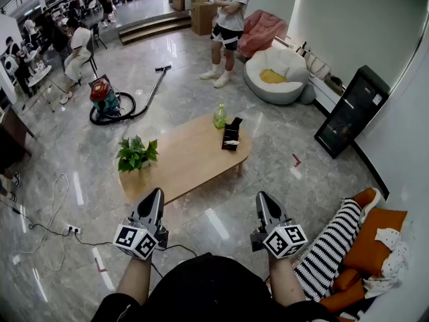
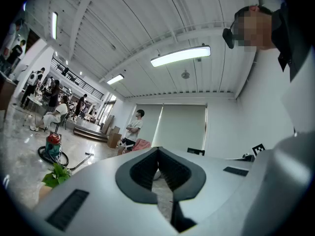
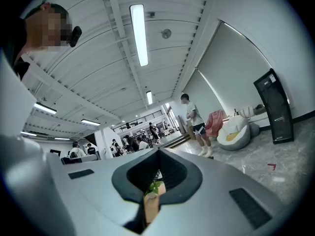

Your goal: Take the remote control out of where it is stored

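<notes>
Remote control [image 1: 230,142]: a small, pale, slim bar; finer detail is too small to resolve. Location: in the black rectangular storage box [image 1: 234,127] at the far right of the oval light-wood table [image 1: 181,163], near a green bottle [image 1: 220,116]. Left gripper [image 1: 155,193] and right gripper [image 1: 263,196]: near side, well apart from the table, ribbed dark jaws closed tip to tip, nothing gripped. Floor [image 1: 281,146]: glossy grey stone.
</notes>
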### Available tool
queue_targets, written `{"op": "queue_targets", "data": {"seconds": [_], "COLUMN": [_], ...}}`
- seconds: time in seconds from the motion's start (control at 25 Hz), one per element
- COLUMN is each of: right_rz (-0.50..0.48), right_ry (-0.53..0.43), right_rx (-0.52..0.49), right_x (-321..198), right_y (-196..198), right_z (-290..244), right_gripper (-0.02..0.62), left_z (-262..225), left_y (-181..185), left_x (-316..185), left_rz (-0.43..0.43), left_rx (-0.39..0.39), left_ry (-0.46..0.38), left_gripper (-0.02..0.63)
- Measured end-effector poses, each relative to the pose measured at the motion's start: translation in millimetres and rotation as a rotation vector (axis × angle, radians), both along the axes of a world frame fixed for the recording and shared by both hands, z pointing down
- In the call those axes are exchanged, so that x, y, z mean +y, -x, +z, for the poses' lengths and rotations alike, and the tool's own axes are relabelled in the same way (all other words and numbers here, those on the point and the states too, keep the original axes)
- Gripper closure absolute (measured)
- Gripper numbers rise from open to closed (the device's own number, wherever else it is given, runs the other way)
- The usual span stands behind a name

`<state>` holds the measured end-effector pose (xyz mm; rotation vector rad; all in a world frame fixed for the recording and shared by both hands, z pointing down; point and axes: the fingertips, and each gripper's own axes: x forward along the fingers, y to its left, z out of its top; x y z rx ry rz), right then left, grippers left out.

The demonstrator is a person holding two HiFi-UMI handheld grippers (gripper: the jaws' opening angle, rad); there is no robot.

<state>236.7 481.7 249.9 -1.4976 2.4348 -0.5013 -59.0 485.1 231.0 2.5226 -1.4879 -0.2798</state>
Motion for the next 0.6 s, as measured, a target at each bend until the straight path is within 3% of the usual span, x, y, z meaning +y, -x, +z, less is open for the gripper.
{"op": "queue_targets", "data": {"seconds": [0.6], "right_rz": [0.064], "right_ry": [-0.009], "right_rx": [0.005], "right_x": [31], "right_y": [-83], "right_z": [7], "right_gripper": [0.589], "left_z": [2], "left_y": [-82], "left_x": [10], "left_rz": [0.028], "left_rx": [-0.022], "left_ry": [0.0], "left_gripper": [0.599]}}
